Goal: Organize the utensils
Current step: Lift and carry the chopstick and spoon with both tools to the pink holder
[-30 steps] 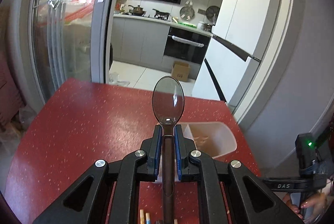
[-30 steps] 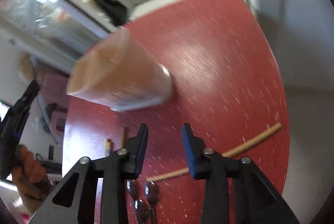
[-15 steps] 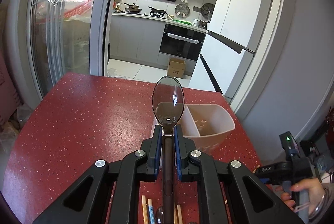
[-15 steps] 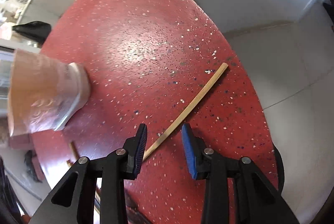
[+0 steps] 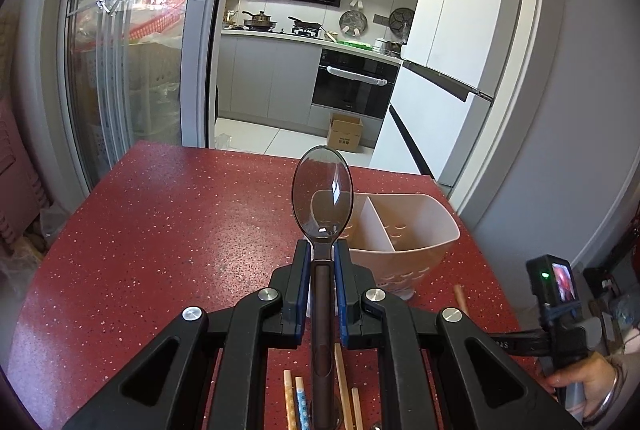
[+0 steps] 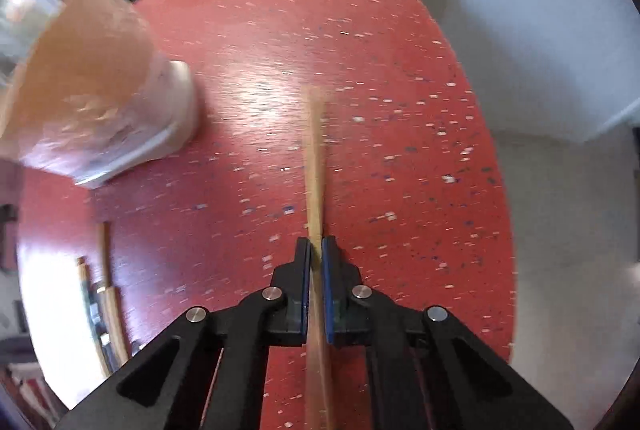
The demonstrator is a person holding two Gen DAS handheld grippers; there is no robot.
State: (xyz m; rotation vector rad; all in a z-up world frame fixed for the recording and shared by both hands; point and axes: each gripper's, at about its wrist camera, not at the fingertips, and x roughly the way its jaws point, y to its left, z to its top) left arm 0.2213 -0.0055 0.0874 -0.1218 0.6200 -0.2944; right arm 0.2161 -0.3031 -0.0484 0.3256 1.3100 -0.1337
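Note:
My left gripper point(image 5: 321, 250) is shut on a dark translucent spoon point(image 5: 322, 189), bowl pointing forward, held above the red table point(image 5: 160, 230). Just ahead and right stands the beige two-compartment utensil holder point(image 5: 400, 230). My right gripper point(image 6: 316, 248) is shut on a wooden chopstick point(image 6: 315, 157) that runs straight ahead over the table; this view is blurred. The holder point(image 6: 96, 97) stands at its upper left.
Several chopsticks lie on the table under my left gripper point(image 5: 292, 398), and more utensils lie at the left of the right wrist view point(image 6: 108, 290). The table's right edge point(image 6: 496, 165) drops to the floor. A kitchen doorway lies beyond the table.
My right gripper has swung over the lone chopstick and shut on it. My left gripper has drawn back a little with the spoon, so more of the holder shows.

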